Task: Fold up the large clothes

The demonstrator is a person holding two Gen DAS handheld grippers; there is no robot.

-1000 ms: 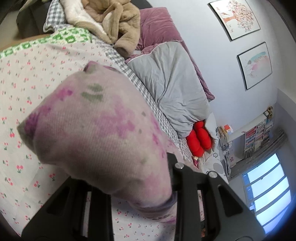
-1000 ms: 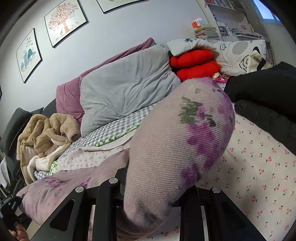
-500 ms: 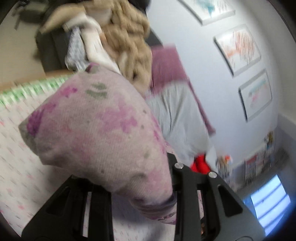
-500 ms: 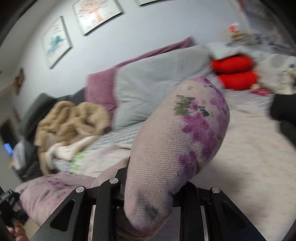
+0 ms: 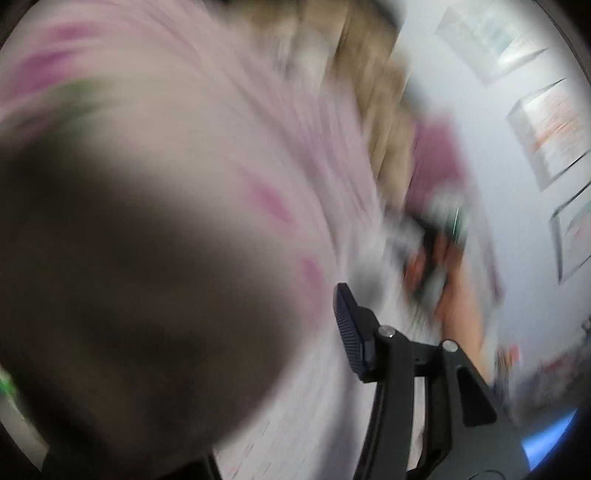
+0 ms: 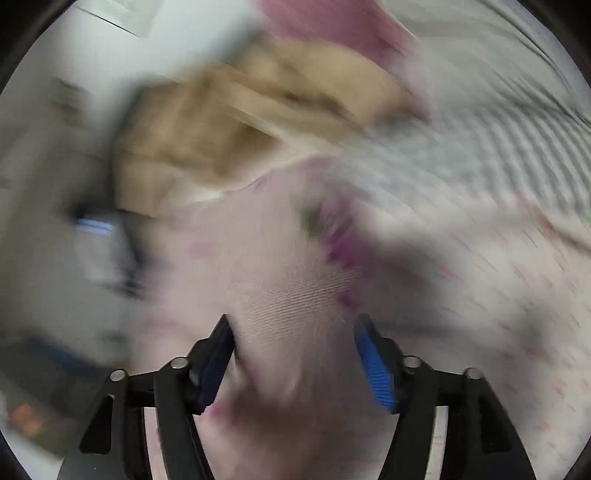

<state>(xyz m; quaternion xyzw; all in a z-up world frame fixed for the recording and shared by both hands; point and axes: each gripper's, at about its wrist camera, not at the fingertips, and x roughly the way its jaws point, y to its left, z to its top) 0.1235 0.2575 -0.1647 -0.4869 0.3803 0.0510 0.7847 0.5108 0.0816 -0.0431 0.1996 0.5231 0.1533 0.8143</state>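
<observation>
The large garment [image 5: 184, 129] is pale pink with purple flowers and green leaves. In the left wrist view it fills the left side, blurred and close to the lens. My left gripper [image 5: 266, 306] is opening. Its right pad [image 5: 351, 332] stands free of the cloth, and its left finger is hidden behind the cloth. In the right wrist view the garment [image 6: 295, 277] lies between the two blue pads [image 6: 373, 369] of my right gripper [image 6: 293, 332]. Those jaws are opening and stand wide apart.
Both views are smeared by fast motion. A tan fleece coat [image 6: 240, 129] is heaped just beyond the garment, with a purple pillow [image 6: 332, 22] behind it. The cherry-print sheet [image 6: 517, 314] spreads to the right. Framed pictures [image 5: 546, 140] hang on the wall. A blurred forearm [image 5: 461, 314] is at right.
Both grippers swung fast toward the tan coat with the garment. Both sets of jaws, clamped on the cloth before, now stand spread, and the cloth sags loose between them.
</observation>
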